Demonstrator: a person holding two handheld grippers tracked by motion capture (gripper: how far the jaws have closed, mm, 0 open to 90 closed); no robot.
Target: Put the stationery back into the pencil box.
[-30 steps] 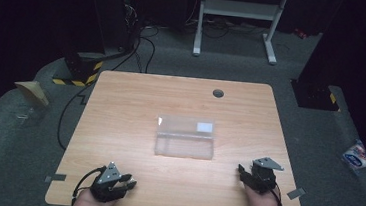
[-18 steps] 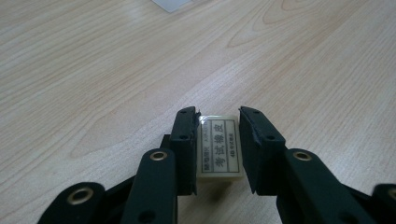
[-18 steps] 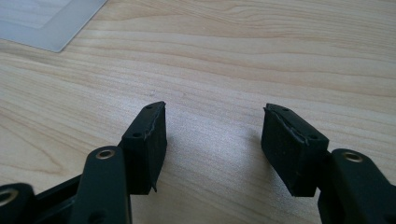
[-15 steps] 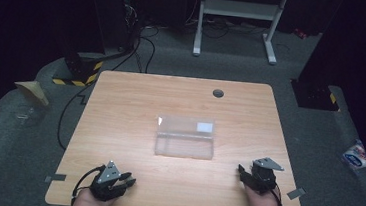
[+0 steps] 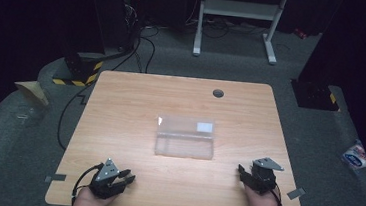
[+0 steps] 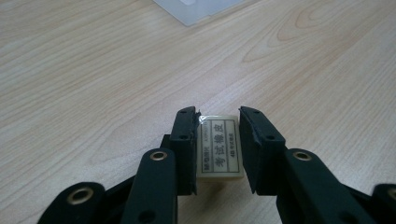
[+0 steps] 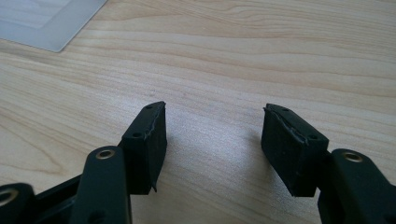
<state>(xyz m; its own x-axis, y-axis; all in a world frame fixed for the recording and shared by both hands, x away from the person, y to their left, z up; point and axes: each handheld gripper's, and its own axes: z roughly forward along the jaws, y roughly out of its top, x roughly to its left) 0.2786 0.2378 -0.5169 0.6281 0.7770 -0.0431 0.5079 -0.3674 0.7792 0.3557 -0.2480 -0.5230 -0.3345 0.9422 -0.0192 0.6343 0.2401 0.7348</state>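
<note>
A small cream eraser [image 6: 219, 149] with a printed label sits between the two black jaws of my left gripper [image 6: 218, 114], which press on both of its sides just above the wooden table [image 5: 121, 102]. From above, that left gripper [image 5: 125, 177] is near the table's front left edge. My right gripper [image 5: 243, 171] rests near the front right. Its jaws stand wide apart over bare wood, so the right gripper [image 7: 215, 112] holds nothing. A clear flat plastic box [image 5: 185, 137] lies at the table's middle, ahead of both grippers.
A corner of the plastic box [image 6: 196, 7] appears ahead of the left jaws, and the box [image 7: 42, 18] also lies to the upper left of the right jaws. A round cable hole [image 5: 218, 93] sits near the table's far edge. Cables and a stand are on the floor beyond.
</note>
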